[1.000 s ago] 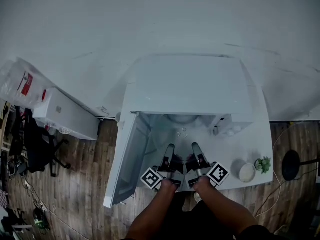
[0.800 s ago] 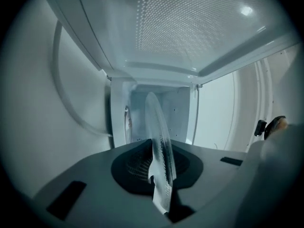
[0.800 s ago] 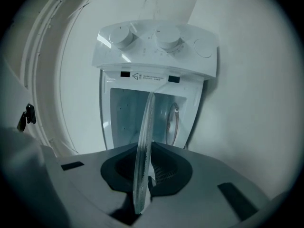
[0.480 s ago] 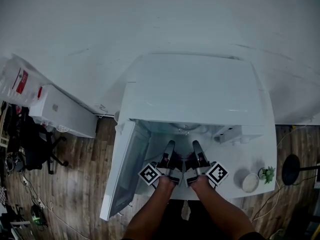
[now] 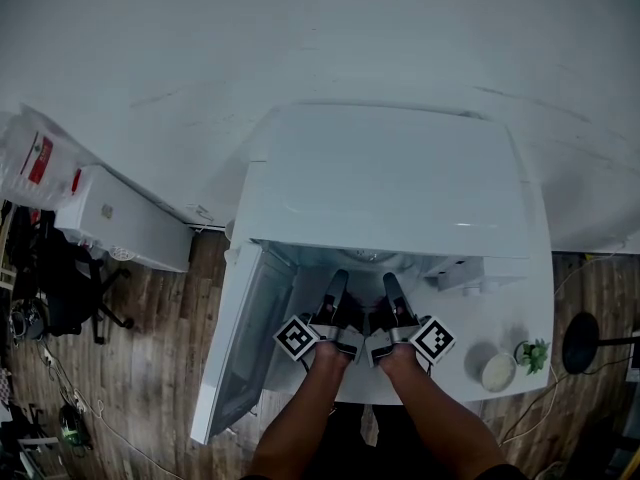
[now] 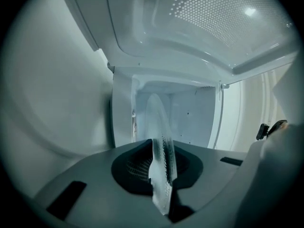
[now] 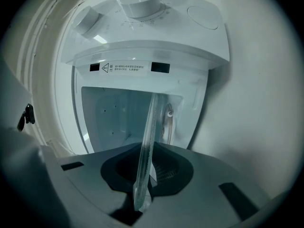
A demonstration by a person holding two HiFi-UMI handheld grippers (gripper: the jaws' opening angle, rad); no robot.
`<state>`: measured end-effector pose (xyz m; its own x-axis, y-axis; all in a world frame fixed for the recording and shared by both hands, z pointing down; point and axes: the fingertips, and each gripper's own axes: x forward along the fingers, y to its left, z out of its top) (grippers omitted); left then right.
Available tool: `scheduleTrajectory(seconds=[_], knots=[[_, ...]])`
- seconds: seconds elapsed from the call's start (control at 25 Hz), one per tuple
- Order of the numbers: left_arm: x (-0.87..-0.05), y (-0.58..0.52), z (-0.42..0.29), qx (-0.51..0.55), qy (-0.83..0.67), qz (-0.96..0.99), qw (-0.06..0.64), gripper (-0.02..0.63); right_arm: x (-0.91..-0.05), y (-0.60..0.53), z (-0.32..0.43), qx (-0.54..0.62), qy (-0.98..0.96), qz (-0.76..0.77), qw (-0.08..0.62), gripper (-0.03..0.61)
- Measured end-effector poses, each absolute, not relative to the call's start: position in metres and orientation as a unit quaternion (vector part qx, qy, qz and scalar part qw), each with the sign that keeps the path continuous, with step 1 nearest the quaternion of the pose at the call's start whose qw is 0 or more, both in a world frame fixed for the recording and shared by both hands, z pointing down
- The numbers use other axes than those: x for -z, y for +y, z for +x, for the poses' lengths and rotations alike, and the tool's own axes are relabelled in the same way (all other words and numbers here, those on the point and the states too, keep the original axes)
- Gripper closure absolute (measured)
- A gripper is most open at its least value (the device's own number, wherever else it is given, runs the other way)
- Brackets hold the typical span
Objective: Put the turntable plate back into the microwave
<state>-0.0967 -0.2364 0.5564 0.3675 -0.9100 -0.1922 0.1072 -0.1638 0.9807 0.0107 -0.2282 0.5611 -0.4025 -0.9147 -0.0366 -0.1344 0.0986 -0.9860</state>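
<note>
Turntable plate: one, clear glass, gripped at its near rim by both claws. It sits at the microwave's open mouth, above the surface's front edge.
Left claw: one, pinching the plate's rim.
Right claw: one, pinching the same rim, just beside the left claw.
Microwave: one, white, standing on the surface.
Door: one, swung open to the left.
Bowl: one, white, at the surface's front right corner.
Plant: one, small, just beside the bowl.

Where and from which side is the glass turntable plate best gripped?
At its near rim, from the person's side: the turntable plate is a thin flat disc, so the left gripper and right gripper pinch across its faces.
</note>
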Motion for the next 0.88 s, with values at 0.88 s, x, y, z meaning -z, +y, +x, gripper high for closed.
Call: scheduleTrajectory(seconds=[0.88], knots=[[-0.555, -0.261, -0.092, 0.463, -0.328, 0.622, 0.54, 0.557, -0.561, -0.235, 0.009, 0.551, 0.631, -0.385, 0.388, 0.535]])
